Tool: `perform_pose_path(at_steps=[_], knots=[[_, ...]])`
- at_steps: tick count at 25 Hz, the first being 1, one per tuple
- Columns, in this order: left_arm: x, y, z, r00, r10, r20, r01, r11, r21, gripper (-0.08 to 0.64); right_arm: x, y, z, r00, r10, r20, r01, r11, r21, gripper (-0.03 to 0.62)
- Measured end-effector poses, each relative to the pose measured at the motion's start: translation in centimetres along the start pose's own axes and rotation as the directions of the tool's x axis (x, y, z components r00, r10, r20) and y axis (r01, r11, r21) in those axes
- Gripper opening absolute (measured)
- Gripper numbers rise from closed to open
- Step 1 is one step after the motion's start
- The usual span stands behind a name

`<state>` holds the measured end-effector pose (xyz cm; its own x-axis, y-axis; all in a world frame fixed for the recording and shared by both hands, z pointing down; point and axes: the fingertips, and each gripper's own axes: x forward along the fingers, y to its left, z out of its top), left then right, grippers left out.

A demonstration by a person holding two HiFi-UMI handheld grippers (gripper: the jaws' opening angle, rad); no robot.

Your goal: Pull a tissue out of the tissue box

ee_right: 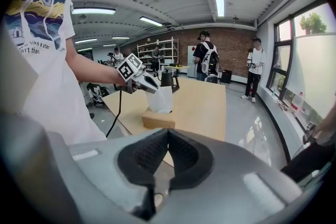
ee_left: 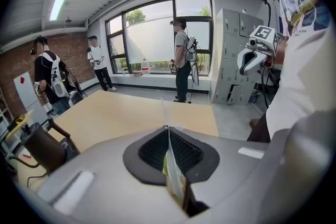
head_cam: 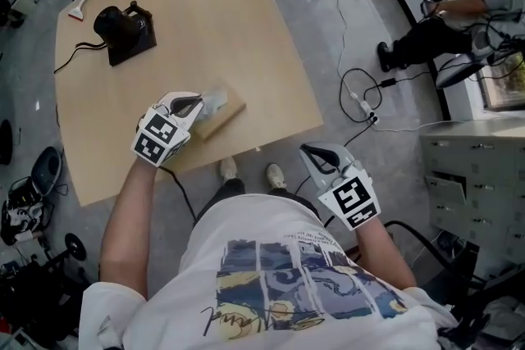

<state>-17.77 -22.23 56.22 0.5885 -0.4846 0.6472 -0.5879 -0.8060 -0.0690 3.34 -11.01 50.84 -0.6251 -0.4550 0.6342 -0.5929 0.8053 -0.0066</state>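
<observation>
**Left gripper pinches a tissue above the box; right gripper shut and empty**

A pale wooden tabletop (head_cam: 246, 29) is seen from above. A tan tissue box (head_cam: 223, 117) lies close to the near edge of the tabletop, about midway along it.

The left gripper (head_cam: 195, 104) points downward over the left end of the box. In the left gripper view its two dark pads are pressed together on a thin white tissue (ee_left: 169, 165). The sheet runs on edge through the seam between them and its tip pokes out past the jaws. The right gripper view shows the tissue standing up from the slot in the box top to the left gripper's tips, its lower end inside the box.

The right gripper (head_cam: 308, 150) is off the tabletop, just past its near right corner, over the grey floor (head_cam: 369, 29) and well apart from the box. Its jaws are together with nothing between them.

A black device (head_cam: 123, 29) with a cable sits near the far left corner of the tabletop.
</observation>
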Motion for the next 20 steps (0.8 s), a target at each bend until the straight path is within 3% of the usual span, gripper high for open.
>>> perform_pose_path(at_steps=[9, 20], knots=[[-3.0, -1.6, 2.5, 0.992, 0.125, 0.023, -0.125, 0.992, -0.003, 0.005, -1.0, -0.5, -0.6, 0.996, 0.078, 0.033, -0.075, 0.995, -0.072, 0.003], [-8.3, -6.2, 5.8, 0.956, 0.283, 0.075, -0.279, 0.958, -0.061, 0.005, -1.7, 0.0, -1.1, 0.980, 0.193, 0.047, -0.182, 0.967, -0.177, 0.003]])
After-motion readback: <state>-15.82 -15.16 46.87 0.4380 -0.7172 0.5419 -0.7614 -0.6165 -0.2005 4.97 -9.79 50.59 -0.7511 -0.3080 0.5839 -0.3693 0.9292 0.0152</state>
